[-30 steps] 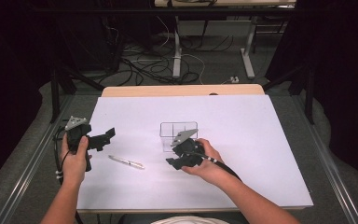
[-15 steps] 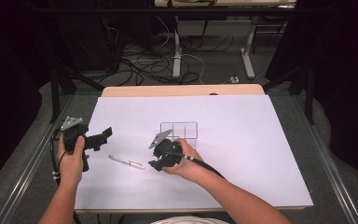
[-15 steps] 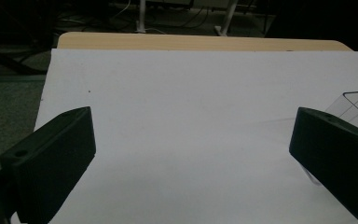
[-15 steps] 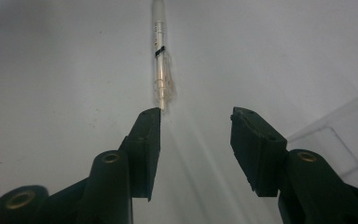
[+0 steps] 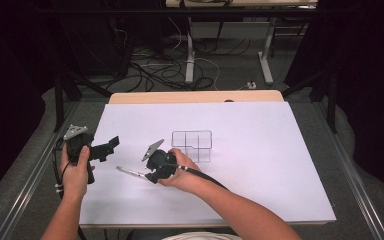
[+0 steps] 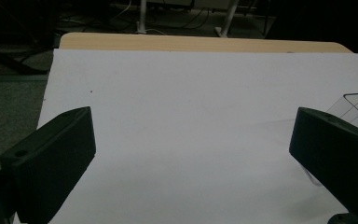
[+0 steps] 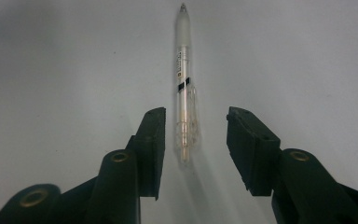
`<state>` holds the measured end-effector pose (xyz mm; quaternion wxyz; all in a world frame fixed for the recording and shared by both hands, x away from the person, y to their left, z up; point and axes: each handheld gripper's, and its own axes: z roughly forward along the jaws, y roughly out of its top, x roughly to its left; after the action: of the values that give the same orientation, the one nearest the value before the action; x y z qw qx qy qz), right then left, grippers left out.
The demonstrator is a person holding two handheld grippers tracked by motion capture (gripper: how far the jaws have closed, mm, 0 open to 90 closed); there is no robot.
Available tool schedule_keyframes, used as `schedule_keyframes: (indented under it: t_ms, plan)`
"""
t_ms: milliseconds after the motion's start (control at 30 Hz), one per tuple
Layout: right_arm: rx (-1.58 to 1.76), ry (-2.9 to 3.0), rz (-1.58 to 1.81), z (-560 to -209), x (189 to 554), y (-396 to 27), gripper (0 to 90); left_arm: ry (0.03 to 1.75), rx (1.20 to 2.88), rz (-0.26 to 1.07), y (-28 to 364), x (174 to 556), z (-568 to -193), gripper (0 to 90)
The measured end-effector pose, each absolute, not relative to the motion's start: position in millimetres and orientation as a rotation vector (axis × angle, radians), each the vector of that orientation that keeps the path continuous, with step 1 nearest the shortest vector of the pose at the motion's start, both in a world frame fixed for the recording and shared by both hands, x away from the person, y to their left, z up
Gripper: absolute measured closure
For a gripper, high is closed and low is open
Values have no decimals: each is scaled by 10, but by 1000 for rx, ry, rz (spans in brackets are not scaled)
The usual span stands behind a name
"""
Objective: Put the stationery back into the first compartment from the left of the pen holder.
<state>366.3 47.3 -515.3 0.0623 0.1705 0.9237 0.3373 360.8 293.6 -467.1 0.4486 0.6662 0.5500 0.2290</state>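
Straddling pen (image 7: 184, 84), right hand-held gripper (image 7: 195, 135) agape

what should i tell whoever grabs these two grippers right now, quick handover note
Right gripper: open, low over the white table sheet, jaws either side of the near end of the clear pen, not yet closed on it.
Left gripper: open, holding nothing, held up at the left edge of the table.
Things: the pen lies flat on the sheet, left of centre; the clear divided organiser stands just behind the right hand and looks unfilled.
Done: right gripper lined up along the pen.
Left: close on the pen and lift it; it likely goes into the organiser.
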Motion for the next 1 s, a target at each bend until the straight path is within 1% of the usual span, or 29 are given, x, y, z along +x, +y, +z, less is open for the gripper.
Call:
schedule_keyframes:
  t_ms: [333,900,1000]
  plan:
    - [474,2820,978,-5274,3741,652,615,1363,1647,567,2944,3613,-4679,1]
    - [523,2859,937,-5432,3833,927,640,1370,1636,561,2981,3613,-4687,1]
    - [558,2870,916,-5456,3825,944,656,1372,1638,560,2978,3612,-4690,2]
